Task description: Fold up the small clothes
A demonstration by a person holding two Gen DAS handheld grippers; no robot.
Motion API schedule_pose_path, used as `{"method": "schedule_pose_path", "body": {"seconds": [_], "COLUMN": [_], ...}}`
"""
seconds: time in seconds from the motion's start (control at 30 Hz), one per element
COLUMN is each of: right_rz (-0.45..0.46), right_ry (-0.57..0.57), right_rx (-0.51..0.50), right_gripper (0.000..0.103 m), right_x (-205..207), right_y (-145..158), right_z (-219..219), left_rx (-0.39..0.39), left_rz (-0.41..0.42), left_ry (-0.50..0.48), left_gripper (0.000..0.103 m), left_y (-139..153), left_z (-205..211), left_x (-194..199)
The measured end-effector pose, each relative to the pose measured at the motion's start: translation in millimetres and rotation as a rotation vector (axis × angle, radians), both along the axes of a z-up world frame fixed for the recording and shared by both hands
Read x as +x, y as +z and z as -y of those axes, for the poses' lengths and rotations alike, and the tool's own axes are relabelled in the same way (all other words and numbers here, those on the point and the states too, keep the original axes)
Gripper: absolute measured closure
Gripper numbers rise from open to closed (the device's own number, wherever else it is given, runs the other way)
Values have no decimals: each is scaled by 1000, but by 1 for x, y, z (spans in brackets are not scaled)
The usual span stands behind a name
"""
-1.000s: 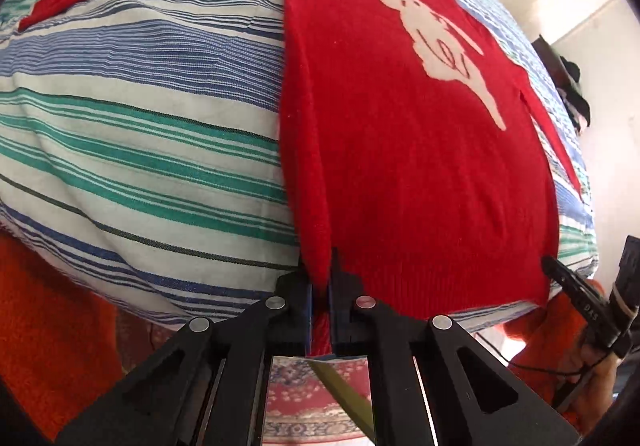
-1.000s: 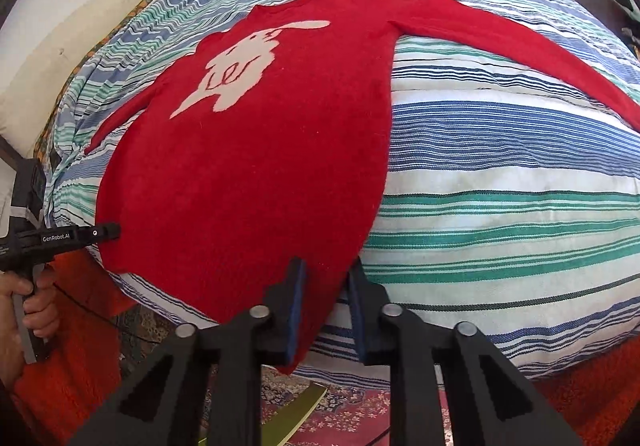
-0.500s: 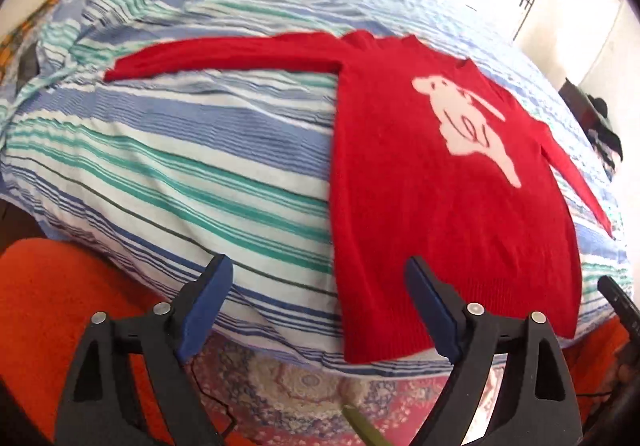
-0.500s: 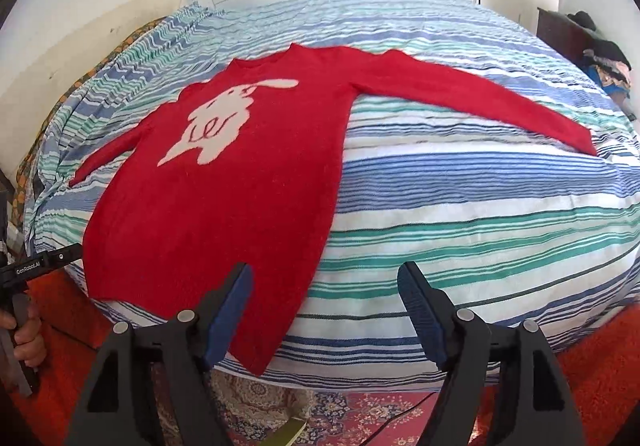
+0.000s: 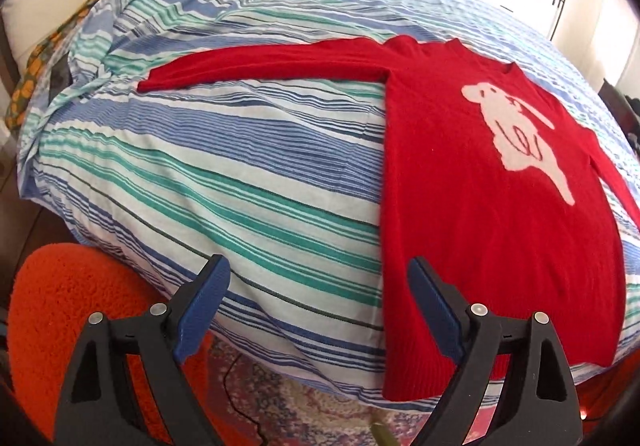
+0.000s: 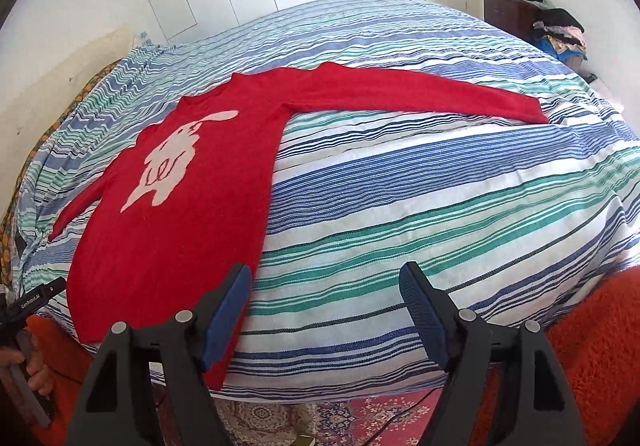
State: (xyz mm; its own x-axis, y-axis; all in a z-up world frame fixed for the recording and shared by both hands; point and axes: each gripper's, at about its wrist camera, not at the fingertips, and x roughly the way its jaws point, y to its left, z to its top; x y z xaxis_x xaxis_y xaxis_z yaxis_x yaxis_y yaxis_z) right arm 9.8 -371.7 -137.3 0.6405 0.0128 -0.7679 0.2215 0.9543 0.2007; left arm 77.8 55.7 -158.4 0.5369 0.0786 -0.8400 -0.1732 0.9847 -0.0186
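The left gripper (image 5: 318,300) stands with its blue-padded jaws spread wide and nothing between them; it hangs above the near edge of the bed, clear of the cloth. The right gripper (image 6: 326,304) is the same, jaws well apart and empty, tilted down toward the bed edge.

The red sweater (image 5: 472,182) lies flat, front up, on the striped bedspread (image 5: 224,182). From the left gripper it lies ahead and to the right: its side edge runs away from just beside the right-hand pad, and its hem hangs over the bed edge just beyond and below that pad. One sleeve (image 5: 260,66) reaches out far ahead of this gripper, stretching to the left across the stripes. The white animal figure (image 5: 516,138) on the chest sits ahead and well to the right.

From the right gripper, the sweater (image 6: 180,214) lies ahead and to the left, its lower corner draped over the bed edge right by the left-hand pad; I cannot tell whether pad and knit touch. The other sleeve (image 6: 420,94) runs out ahead and to the right, well away from the jaws.

At the far left of the right gripper's view a hand (image 6: 34,366) grips the handle of the left tool. An orange fuzzy rug (image 5: 68,310) and a patterned carpet (image 6: 360,414) lie below both grippers.
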Motion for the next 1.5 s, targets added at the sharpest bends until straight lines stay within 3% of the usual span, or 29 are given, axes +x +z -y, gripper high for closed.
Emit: {"method": "schedule_pose_path", "body": {"seconds": [1.5], "right_rz": [-53], "right_ry": [-9], "right_rx": [-3], "right_gripper": [27], "right_x": [10], "right_y": [-14], "right_z": [-3], "left_rx": [89], "left_rz": [-23], "left_ry": [-9], "left_gripper": [12], "left_y": [-7], "left_z": [7], "left_x": [6]}}
